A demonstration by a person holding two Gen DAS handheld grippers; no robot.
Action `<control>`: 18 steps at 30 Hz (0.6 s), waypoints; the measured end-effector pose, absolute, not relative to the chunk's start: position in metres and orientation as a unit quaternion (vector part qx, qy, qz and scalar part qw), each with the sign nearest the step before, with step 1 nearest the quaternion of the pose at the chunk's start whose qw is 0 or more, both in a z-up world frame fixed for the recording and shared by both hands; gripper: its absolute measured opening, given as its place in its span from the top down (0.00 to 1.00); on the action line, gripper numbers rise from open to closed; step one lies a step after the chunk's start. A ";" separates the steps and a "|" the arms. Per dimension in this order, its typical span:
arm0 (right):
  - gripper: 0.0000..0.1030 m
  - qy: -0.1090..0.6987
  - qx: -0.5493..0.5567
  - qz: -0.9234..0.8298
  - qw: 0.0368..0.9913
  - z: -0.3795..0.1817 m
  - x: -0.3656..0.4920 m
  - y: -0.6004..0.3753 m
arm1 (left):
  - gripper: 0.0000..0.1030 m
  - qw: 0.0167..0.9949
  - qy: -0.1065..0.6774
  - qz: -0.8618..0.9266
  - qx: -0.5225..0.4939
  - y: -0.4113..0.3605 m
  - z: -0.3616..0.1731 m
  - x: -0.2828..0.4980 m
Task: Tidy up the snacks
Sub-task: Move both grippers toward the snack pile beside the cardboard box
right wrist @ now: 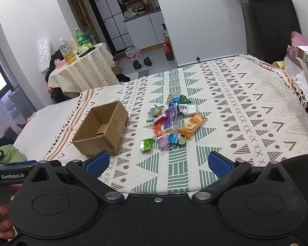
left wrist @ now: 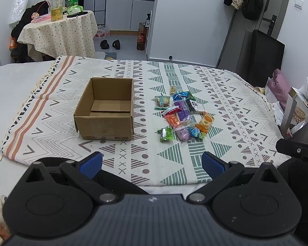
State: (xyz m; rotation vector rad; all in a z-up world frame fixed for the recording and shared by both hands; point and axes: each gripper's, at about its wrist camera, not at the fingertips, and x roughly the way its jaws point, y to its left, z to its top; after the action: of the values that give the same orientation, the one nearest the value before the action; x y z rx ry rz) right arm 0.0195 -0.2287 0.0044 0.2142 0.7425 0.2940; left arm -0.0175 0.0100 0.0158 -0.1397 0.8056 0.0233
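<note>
So nothing's been picked up yet. Both grippers are hanging back at the near edge of the patterned blanket (left wrist: 174, 75), and both are sitting wide apart with nothing between the blue pads: left gripper (left wrist: 152, 165), right gripper (right wrist: 159, 162).

The snack pile (left wrist: 181, 114) is lying right of center in the left wrist view, a loose heap of small wrapped packets on the blanket. The cardboard box (left wrist: 104, 121) is sitting just left of it, close but not touching, and looking empty inside.

Handling-wise, I'm guessing these are all very light, crinkly plastic wrappers, slippery, and probably holding crumbly stuff, so a gentle squeeze is what I'd go for. They're overlapping in the middle, so I'd be starting with the loners at the near edge: the green packet (left wrist: 165, 134) is lying apart from the rest, and the orange packet (left wrist: 205, 122) is sticking out on the right. Pinching across the body or a sealed end seems safest. The blanket's soft, so fingers may be snagging fabric too.

View differences: the right wrist view is looking at the box (right wrist: 101, 132) from an angle, showing its right side wall, and catching the person's fingers (right wrist: 2, 221) at lower left. The left view is showing the box straight on, with a clearer look at its floor.
</note>
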 end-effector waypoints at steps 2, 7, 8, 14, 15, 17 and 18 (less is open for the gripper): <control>0.00 0.360 0.104 0.143 0.916 0.004 0.019 -0.229 | 0.01 0.918 0.390 0.011 -0.068 0.010 0.016 -0.018; 0.00 0.356 0.107 0.146 0.917 0.006 0.019 -0.232 | 0.01 0.919 0.388 0.015 -0.067 0.010 0.017 -0.018; 0.00 0.355 0.108 0.146 0.917 0.006 0.018 -0.232 | 0.01 0.919 0.388 0.016 -0.067 0.010 0.017 -0.019; 0.00 0.351 0.115 0.145 0.918 0.003 0.017 -0.235 | 0.01 0.919 0.388 0.019 -0.063 0.008 0.017 -0.018; 0.00 0.351 0.115 0.145 0.918 0.003 0.018 -0.236 | 0.01 0.919 0.388 0.019 -0.063 0.008 0.017 -0.018; 0.00 0.350 0.114 0.146 0.918 0.004 0.018 -0.236 | 0.01 0.919 0.388 0.021 -0.064 0.008 0.017 -0.017; 0.00 0.350 0.113 0.146 0.918 0.004 0.019 -0.237 | 0.01 0.919 0.388 0.021 -0.066 0.008 0.017 -0.017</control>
State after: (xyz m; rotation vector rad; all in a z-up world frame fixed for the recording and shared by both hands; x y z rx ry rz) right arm 0.0187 -0.2365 0.0042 0.2319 0.7200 0.2996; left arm -0.0172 0.0080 0.0166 -0.1357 0.7986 0.0435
